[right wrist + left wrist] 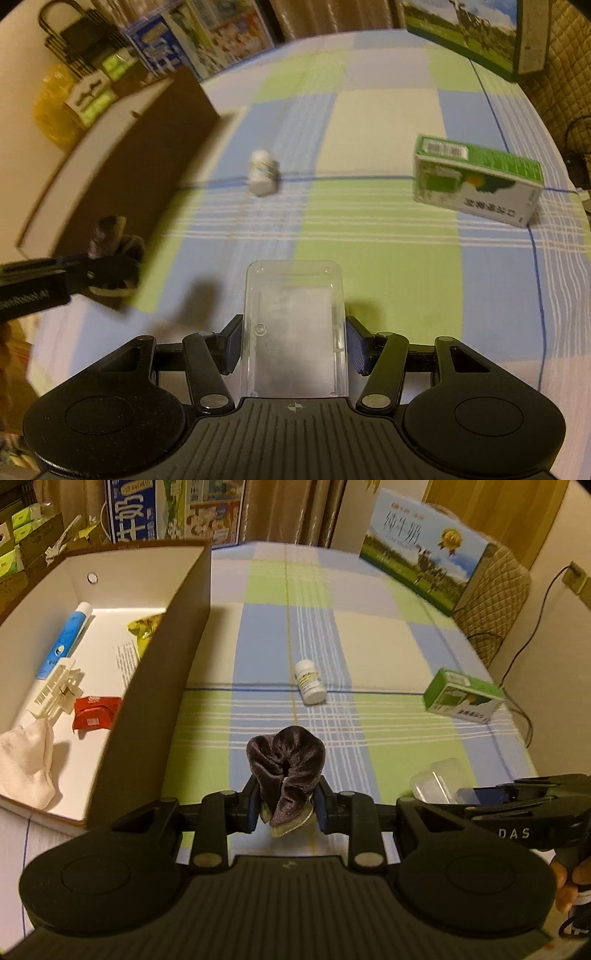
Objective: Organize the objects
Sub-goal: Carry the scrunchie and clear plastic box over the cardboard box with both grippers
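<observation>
My left gripper (pixel 287 805) is shut on a dark purple velvet scrunchie (pixel 286 768), held above the checked tablecloth just right of the open cardboard box (pixel 184 627). My right gripper (pixel 293 341) is shut on a clear plastic case (pixel 293 325), held low over the cloth; it also shows in the left wrist view (pixel 437 781). A white pill bottle (pixel 310 681) lies on its side mid-table, also in the right wrist view (pixel 263 176). A green and white carton (pixel 461 696) lies at the right, also in the right wrist view (pixel 476 181).
The box holds a blue tube (pixel 66 638), a white plastic clip (pixel 55 692), a red packet (pixel 96 712), a pale cloth (pixel 26 760) and a yellow wrapper (pixel 144 627). A large milk carton (pixel 424 550) stands at the back right. More boxes (pixel 173 509) stand behind the table.
</observation>
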The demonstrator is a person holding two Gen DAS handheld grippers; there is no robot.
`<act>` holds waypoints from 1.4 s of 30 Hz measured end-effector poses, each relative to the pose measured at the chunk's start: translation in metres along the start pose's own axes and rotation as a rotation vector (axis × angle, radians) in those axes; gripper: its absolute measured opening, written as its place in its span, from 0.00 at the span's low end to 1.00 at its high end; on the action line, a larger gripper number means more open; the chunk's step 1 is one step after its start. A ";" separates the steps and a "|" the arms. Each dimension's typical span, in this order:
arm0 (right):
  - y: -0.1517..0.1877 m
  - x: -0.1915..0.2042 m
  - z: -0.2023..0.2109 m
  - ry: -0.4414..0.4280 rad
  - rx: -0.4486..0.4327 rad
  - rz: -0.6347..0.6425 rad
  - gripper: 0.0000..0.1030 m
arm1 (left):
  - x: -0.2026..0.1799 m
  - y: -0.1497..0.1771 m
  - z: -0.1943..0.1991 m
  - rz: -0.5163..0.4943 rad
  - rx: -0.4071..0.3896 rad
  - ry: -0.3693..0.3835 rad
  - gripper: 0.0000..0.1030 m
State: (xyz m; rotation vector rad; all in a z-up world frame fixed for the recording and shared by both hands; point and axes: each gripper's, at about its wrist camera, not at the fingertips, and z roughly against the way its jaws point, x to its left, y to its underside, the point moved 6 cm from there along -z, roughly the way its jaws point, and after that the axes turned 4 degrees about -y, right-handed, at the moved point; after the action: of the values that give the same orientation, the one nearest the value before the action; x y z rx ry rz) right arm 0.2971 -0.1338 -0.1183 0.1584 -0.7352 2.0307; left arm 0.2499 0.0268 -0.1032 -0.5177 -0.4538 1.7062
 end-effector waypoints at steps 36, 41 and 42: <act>-0.065 0.263 -0.051 -0.328 -0.094 0.231 0.52 | 0.215 -0.026 0.100 0.192 -0.184 -0.107 0.24; -0.080 0.270 -0.068 -0.284 -0.107 0.232 0.52 | 0.231 -0.035 0.089 0.170 -0.171 -0.097 0.25; -0.084 0.271 -0.073 -0.269 -0.110 0.233 0.52 | 0.234 -0.037 0.086 0.164 -0.167 -0.092 0.25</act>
State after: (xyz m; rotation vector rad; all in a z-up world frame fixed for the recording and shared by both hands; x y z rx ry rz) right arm 0.2290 0.1387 -0.0356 0.2977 -1.0738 2.2073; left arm 0.1927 0.2615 -0.0334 -0.6132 -0.6385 1.8648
